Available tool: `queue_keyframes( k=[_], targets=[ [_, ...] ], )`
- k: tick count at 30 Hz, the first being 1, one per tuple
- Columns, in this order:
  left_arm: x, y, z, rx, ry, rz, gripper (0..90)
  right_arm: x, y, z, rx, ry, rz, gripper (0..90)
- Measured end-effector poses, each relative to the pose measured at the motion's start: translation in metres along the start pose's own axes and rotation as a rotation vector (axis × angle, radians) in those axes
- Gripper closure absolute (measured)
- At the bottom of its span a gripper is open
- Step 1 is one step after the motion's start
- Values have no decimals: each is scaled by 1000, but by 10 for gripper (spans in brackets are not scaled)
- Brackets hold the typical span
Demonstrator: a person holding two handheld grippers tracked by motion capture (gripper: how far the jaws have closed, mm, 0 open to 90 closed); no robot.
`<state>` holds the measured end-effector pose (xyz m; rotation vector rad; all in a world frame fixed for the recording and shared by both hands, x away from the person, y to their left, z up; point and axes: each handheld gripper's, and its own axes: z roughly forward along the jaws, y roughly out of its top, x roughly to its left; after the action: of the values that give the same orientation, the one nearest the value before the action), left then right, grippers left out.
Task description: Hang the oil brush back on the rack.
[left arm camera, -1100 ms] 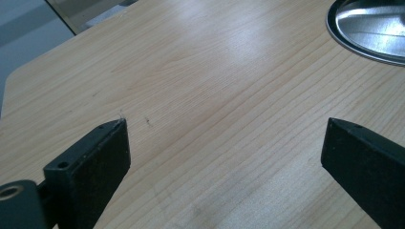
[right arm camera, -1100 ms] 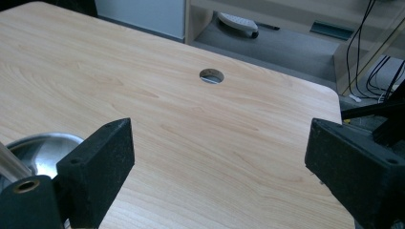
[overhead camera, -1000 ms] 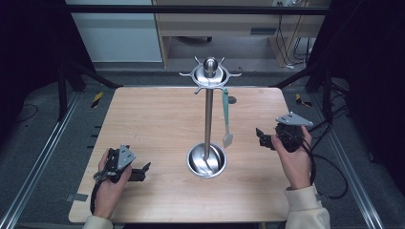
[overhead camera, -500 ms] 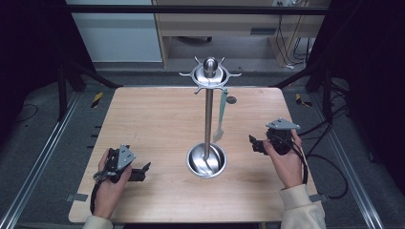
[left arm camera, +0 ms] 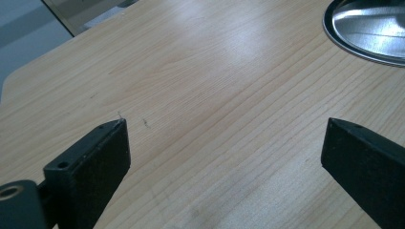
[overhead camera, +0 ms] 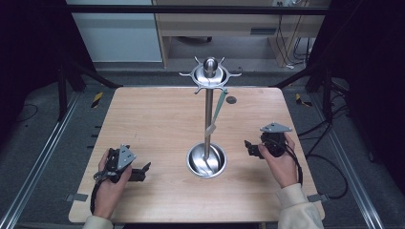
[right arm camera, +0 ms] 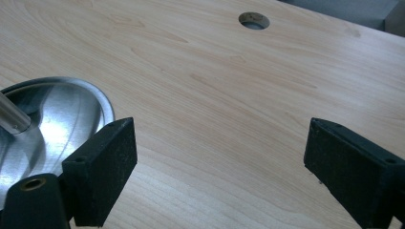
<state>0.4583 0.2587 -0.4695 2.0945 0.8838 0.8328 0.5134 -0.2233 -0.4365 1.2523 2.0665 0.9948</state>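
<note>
While a pale utensil (overhead camera: 217, 110) hangs from the steel stand (overhead camera: 208, 114), the left gripper (overhead camera: 144, 168) and right gripper (overhead camera: 248, 146) rest wide apart-jawed, holding nothing, on the table (overhead camera: 157, 119)

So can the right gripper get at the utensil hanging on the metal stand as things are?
Probably yes. The right gripper has its jaws wide open, and only bare table lies between it and the hanging utensil, which faces its side of the stand.

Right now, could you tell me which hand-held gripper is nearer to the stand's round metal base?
Right. The right hand-held gripper sits just off the base, on its right, jaws open. The left hand-held gripper rests farther away, on the base's left toward the near edge, also open.
</note>
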Motion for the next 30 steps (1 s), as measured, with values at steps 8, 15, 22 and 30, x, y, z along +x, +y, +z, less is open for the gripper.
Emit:
queue_keyframes(
  k=[8, 15, 22, 30],
  targets=[
    [0, 0, 0, 4, -2, 9, 23, -1, -8, 9, 20, 23, 11, 118],
    [-1, 0, 1, 3, -5, 11, 23, -2, -12, 15, 36, 34, 35, 120],
    [-1, 0, 1, 4, -6, 12, 23, -2, -16, 20, 42, 41, 26, 122],
    [-2, 0, 1, 1, -8, 10, 24, 3, -20, 26, 39, 62, 23, 124]
  ],
)
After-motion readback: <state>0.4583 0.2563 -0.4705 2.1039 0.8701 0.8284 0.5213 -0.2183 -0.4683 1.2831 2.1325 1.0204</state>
